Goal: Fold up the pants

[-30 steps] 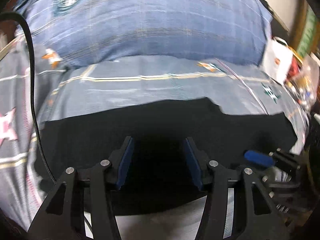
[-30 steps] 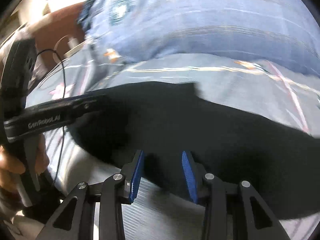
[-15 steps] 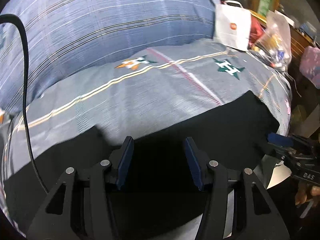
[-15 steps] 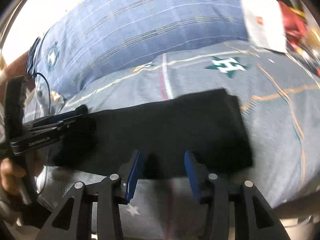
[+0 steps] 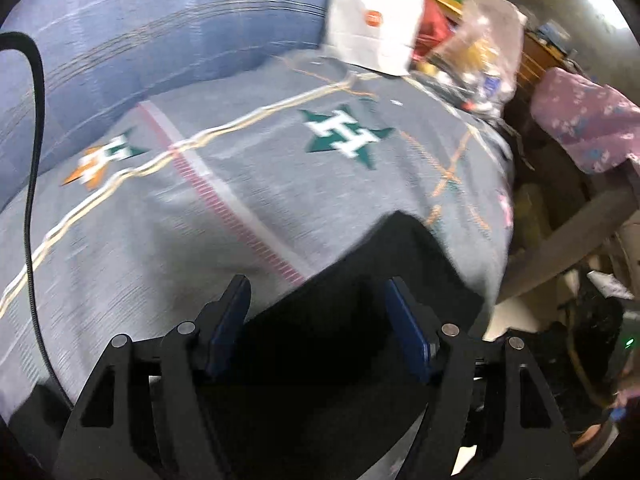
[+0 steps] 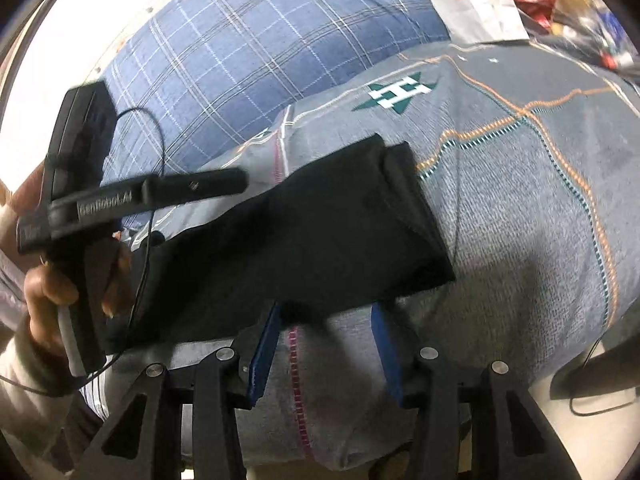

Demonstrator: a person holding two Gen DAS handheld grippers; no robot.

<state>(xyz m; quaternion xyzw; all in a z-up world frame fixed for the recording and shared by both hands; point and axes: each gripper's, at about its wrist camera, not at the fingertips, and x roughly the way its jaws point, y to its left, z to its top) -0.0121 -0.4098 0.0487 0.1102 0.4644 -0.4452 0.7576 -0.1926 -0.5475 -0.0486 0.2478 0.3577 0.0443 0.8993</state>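
Grey patterned bedding (image 6: 520,208) is being viewed beneath both grippers. The right gripper (image 6: 326,312) is being held wide apart at the lower centre, now backed off the folded black pants (image 6: 304,232) at mid-frame. The left gripper (image 5: 316,292), likewise spread wide, is being swung rightward over the pants (image 5: 360,300), whose near part is being hidden in blur.

L gripper (image 5: 316,320) jaws apart, over black pants (image 5: 360,300), grey bedspread (image 5: 200,220)

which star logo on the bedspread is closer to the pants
The green star, nearer the folded black pants. The orange star lies further left, beyond the red stripe, by the blue plaid pillow.
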